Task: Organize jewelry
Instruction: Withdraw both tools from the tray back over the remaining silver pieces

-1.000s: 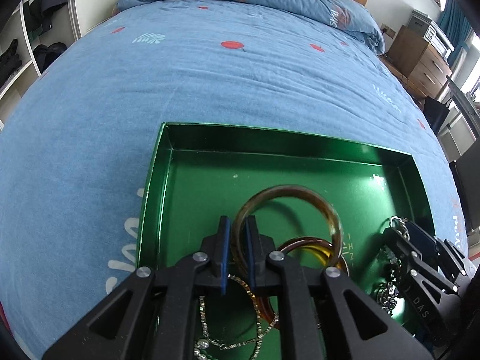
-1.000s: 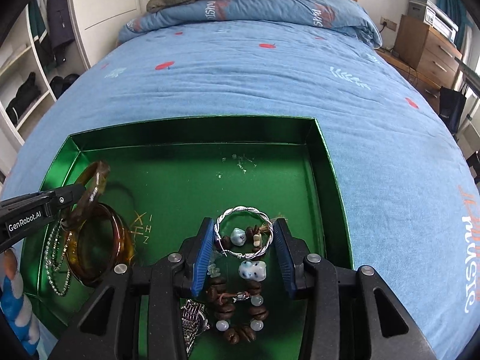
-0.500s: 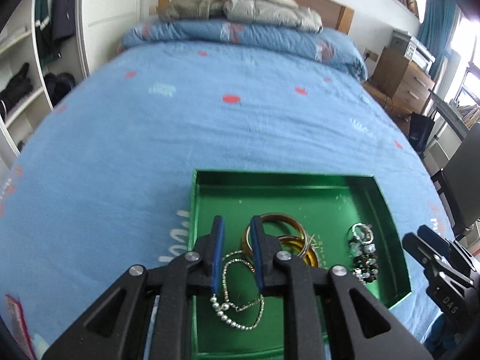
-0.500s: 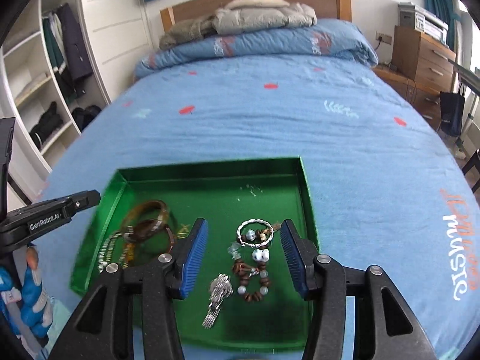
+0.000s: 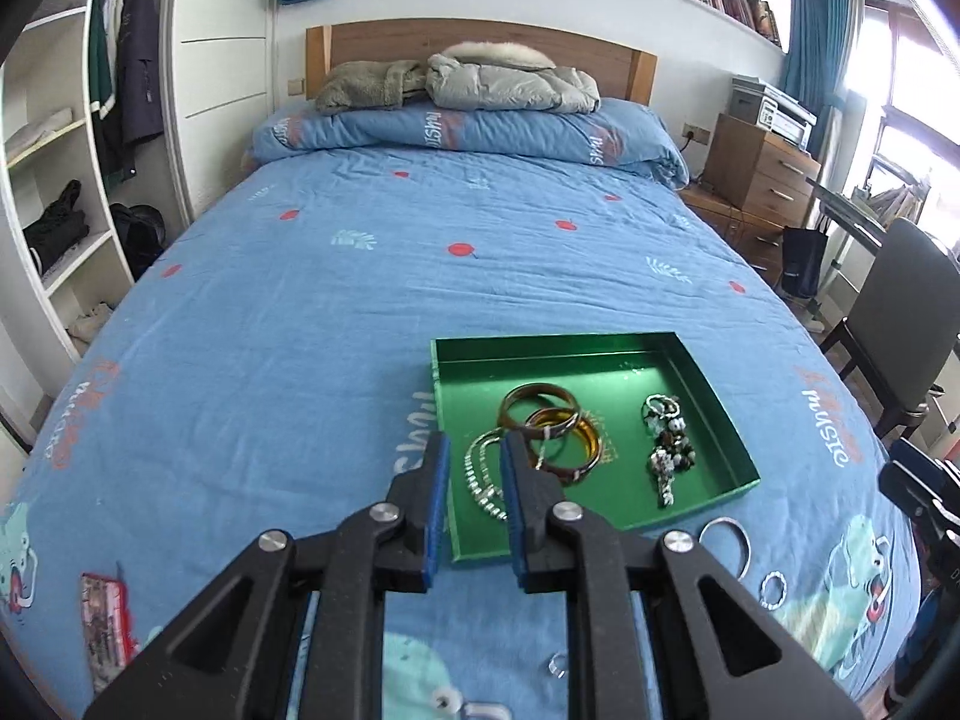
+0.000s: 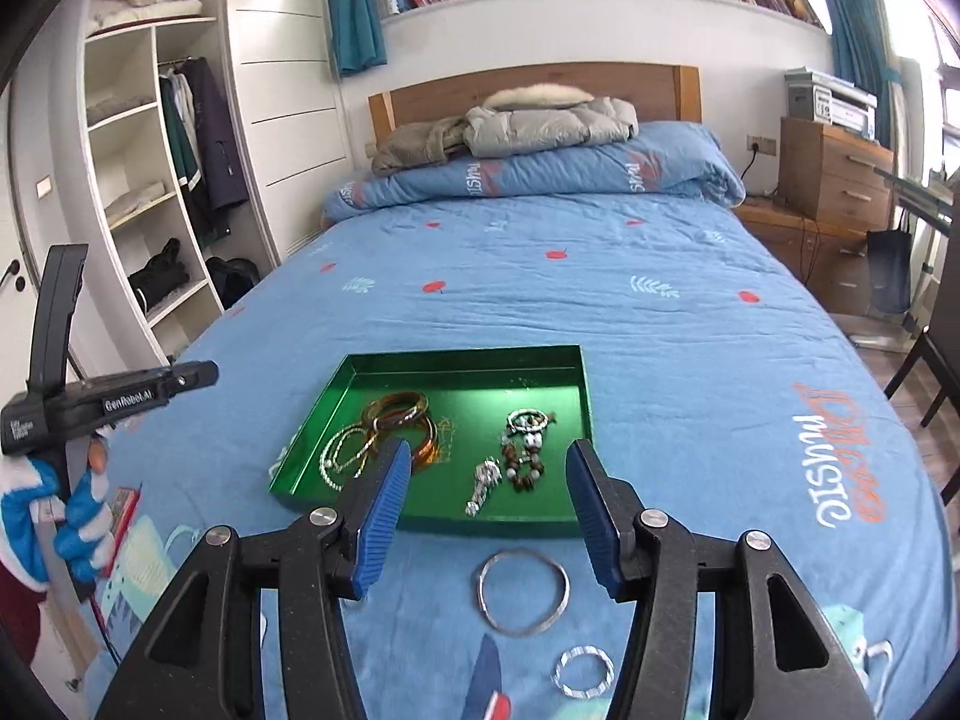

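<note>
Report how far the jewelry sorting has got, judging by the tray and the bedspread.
Done: amber bangles, a silver chain and beaded bracelets lie in the green tray. In hand: nothing; the left tool and right tool are both empty, the right opening. Left: a large silver bangle and a twisted silver ring on the bedspread.

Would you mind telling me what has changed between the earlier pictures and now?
The left gripper has let go of the amber bangle it was pinching; the bangle now lies in the green tray. Both grippers have pulled up and back from the tray. The right gripper holds nothing and its jaws are opening. The beaded bracelets and chain necklace stay in the tray.
</note>
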Motion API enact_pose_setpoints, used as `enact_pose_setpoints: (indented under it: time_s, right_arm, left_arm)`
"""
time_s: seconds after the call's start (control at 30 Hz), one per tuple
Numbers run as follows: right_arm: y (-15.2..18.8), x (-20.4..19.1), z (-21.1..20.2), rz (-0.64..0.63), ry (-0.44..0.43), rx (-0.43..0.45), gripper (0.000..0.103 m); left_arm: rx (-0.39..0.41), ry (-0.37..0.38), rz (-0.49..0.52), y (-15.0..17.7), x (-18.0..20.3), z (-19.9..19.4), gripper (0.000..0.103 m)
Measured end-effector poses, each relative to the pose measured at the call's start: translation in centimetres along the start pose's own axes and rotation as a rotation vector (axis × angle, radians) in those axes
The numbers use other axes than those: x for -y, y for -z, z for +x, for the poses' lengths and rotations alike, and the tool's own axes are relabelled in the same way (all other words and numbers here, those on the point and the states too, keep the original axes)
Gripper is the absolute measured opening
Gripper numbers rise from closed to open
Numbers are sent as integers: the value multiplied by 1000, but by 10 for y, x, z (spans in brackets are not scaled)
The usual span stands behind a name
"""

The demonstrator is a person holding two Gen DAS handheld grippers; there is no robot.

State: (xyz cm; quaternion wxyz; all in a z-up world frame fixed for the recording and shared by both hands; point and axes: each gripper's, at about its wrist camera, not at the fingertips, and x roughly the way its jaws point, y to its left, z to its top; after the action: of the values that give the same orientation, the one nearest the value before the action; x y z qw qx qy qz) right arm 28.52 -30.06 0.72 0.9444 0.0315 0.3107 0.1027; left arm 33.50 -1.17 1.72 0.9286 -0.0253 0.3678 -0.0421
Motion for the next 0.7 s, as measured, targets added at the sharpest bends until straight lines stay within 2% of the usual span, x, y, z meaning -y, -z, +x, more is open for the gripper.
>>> enact_pose_setpoints:
  time_s: [0.3,0.43,0.57,0.7]
  right_arm:
    - [44,9,-69,0,62,18,54]
    - [63,18,-94,31,74,27,54]
    - [76,23,-119,57,78,47,54]
    - [85,24,-139,77,89,68,54]
  left_arm:
    - [2,-23,-8,48,-39,-68,17]
    - [-1,-19,-11,74,-43,-94,17]
    - [5,-8,-20,93,-42,-114,27]
    - [14,5,-13,109,-35,-130,27]
